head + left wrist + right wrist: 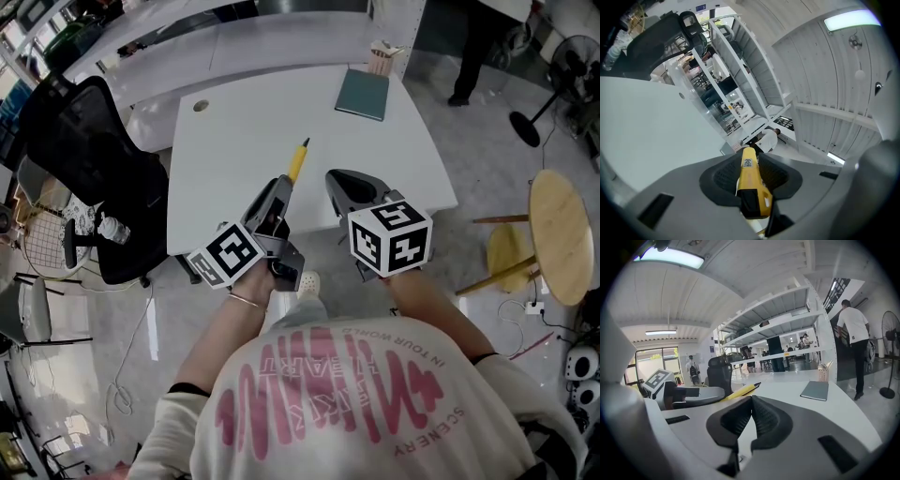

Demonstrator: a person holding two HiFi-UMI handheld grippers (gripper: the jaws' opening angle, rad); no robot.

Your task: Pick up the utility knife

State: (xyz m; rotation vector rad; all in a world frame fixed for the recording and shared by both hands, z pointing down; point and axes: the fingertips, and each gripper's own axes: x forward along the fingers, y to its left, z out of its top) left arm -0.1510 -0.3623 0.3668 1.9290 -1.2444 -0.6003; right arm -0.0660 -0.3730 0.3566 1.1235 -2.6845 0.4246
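The utility knife [297, 161] is yellow with a black tip, and it juts forward out of my left gripper [281, 190] over the front of the white table [234, 122]. In the left gripper view the dark ribbed pads are closed on the yellow knife body [750, 176], so my left gripper [751, 158] is shut on it. My right gripper [339, 183] sits just to the right, its jaws shut together with nothing between them. From my right gripper [751, 398], the knife [740, 391] and the left gripper [689, 397] show at the left.
A dark green notebook [363, 94] lies at the table's far right, with a small box of sticks [382, 58] behind it. A black office chair [89, 159] stands left of the table. A wooden stool [560, 234] and a floor fan [553, 84] stand at the right.
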